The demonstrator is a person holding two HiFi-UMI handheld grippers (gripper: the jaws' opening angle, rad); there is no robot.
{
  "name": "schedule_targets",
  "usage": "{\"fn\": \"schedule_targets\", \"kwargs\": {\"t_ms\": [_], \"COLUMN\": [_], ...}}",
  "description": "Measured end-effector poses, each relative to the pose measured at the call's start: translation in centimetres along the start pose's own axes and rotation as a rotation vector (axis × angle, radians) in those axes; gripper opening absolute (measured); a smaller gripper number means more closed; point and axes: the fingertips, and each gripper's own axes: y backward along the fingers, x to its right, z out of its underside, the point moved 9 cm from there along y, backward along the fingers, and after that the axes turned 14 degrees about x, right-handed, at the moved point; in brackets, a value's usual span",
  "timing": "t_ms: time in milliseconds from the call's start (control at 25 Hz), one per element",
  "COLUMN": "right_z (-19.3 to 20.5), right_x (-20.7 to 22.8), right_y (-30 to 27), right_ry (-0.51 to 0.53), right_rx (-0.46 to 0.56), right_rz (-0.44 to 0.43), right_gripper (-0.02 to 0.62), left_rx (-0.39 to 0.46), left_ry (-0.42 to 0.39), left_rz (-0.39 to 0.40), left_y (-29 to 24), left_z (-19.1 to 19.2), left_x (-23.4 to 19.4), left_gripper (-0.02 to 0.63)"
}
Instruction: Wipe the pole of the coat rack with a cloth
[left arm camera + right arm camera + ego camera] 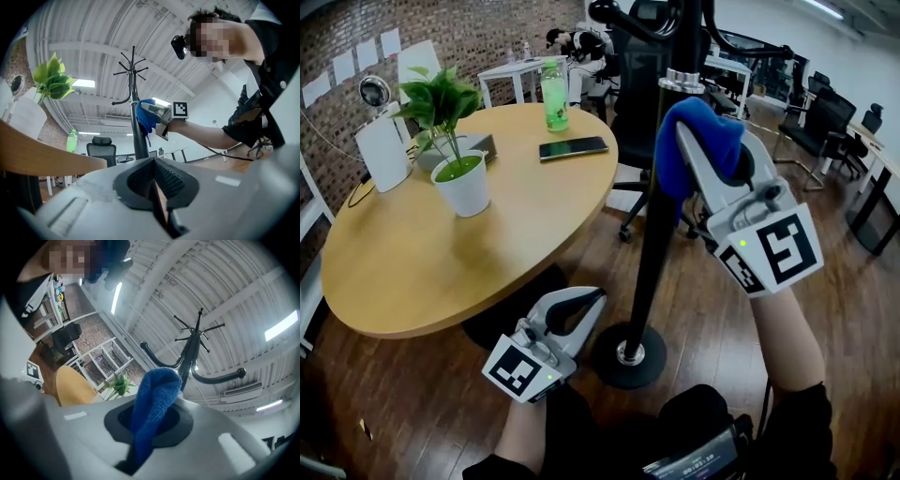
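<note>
1. Cloth [692, 120]: blue and bunched, it is pinched between the jaws of the right gripper [712, 142], upper right of centre in the head view.
2. The cloth lies against the black pole [659, 225] of the coat rack, just below a metal collar [680, 81].
3. The left gripper [586, 305], at lower centre, has its jaws pressed together on nothing, near the rack's round base [628, 354].
</note>
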Motion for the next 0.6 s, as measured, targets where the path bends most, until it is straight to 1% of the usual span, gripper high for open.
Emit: {"fn": "schedule_targets", "kwargs": {"t_ms": [160, 240, 400, 520, 600], "right_z": [2.6, 4.6, 9.2, 13.4, 16.1], "right_x": [-1.3, -2.9, -8.4, -12.6, -15.1], "right_y": [3.8, 5.9, 10.1, 13.8, 16.2], "right_ry": [-0.072, -0.129, -0.189, -0.258, -0.269], "right_rx": [-0.041, -0.064, -0.119, -0.198, -0.279], "right_rz": [0.047, 0.048, 0.0, -0.022, -0.064], "right_gripper": [0.021, 0.021, 0.021, 0.021, 0.021], "left_rx": [-0.008, -0.01, -0.043, -0.039, -0.041], "left_ry": [0.01, 0.015, 0.02, 0.035, 0.037], "left_rz": [0.009, 0.014, 0.025, 0.023, 0.022], "left_y": [0.0, 0.0, 0.0, -0.2, -0.1], "left_z": [0.6, 1.0, 1.9, 2.1, 2.3], "left_x": [0.2, 0.4, 0.6, 0.8, 0.8], "left_gripper": [-0.006, -0.006, -0.006, -0.006, -0.006]}}
